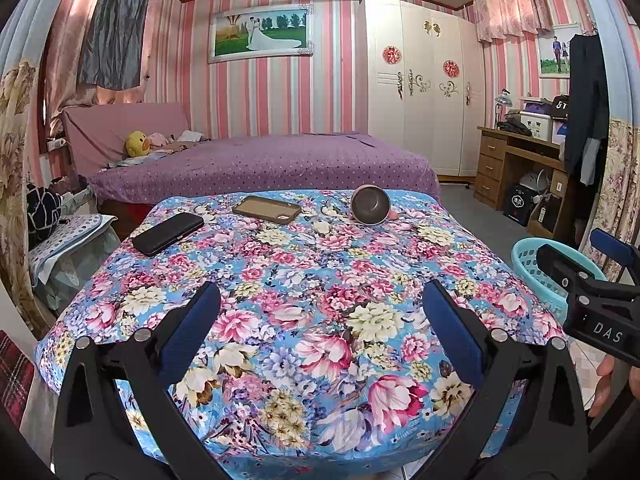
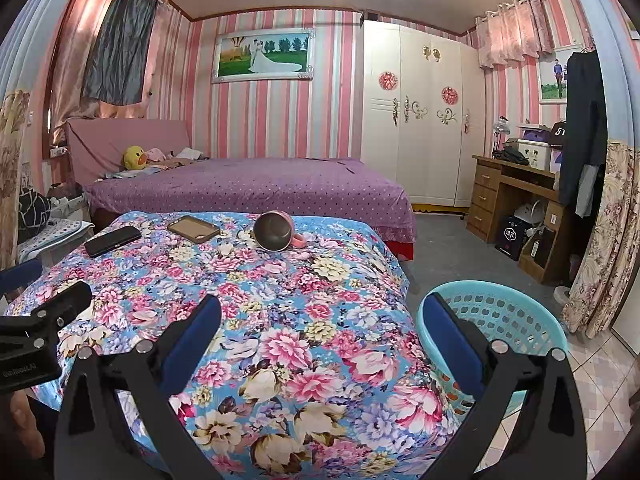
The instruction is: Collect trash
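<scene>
grippers poised, nothing yet taken

both the left gripper and the right gripper are held spread and empty above the floral cloth. a tipped cup, a phone case and a black phone lie at the far end. the basket is set just beside the table's right edge, likely so that trash can be dropped in.

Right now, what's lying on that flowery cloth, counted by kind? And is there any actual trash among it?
Black phone: 1
Empty brown phone case: 1
Pink mug, tipped on its side: 1
Total: 3
No obvious trash shows on the flowery cloth; the turquoise basket stands beside it.
</scene>
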Action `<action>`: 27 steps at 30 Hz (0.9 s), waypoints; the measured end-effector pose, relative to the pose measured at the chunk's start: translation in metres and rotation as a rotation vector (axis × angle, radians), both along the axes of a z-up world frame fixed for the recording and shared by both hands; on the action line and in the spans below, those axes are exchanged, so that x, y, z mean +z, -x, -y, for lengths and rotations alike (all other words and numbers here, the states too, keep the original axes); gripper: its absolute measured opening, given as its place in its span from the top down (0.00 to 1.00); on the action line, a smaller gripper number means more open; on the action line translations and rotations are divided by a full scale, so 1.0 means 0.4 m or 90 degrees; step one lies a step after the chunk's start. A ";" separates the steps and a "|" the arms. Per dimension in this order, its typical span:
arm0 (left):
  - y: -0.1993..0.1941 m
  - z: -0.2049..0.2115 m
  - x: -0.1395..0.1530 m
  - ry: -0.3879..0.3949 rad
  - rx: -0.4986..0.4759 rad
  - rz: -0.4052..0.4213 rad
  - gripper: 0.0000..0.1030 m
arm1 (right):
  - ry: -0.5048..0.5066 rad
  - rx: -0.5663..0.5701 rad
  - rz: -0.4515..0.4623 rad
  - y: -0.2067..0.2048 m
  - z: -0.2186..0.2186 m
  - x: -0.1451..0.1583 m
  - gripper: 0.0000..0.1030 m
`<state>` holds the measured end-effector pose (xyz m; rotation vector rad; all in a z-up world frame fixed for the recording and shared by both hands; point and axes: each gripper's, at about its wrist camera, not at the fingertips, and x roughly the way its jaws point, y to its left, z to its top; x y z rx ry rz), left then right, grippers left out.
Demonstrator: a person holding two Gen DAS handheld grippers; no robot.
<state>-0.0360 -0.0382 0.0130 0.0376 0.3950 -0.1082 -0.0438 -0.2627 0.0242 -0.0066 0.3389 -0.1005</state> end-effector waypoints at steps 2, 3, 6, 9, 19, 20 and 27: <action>0.000 0.000 0.000 0.000 0.000 0.000 0.05 | 0.004 -0.001 0.001 0.001 -0.001 0.002 0.04; 0.000 0.000 0.000 0.000 -0.001 0.000 0.05 | 0.006 -0.002 0.002 0.001 -0.001 0.003 0.04; 0.000 0.000 0.000 -0.001 -0.001 0.000 0.05 | 0.005 -0.002 0.002 0.002 -0.001 0.003 0.04; 0.000 0.000 0.000 -0.001 0.000 0.000 0.05 | 0.005 -0.002 0.003 0.003 0.000 0.004 0.04; 0.001 0.001 0.003 -0.002 0.000 0.003 0.05 | 0.005 -0.002 0.004 0.004 0.002 0.006 0.04; 0.001 0.001 0.003 -0.002 0.000 0.003 0.05 | 0.004 -0.003 0.004 0.004 0.001 0.005 0.04; 0.004 -0.001 0.006 -0.002 -0.001 0.009 0.05 | 0.005 -0.003 0.004 0.004 0.003 0.006 0.04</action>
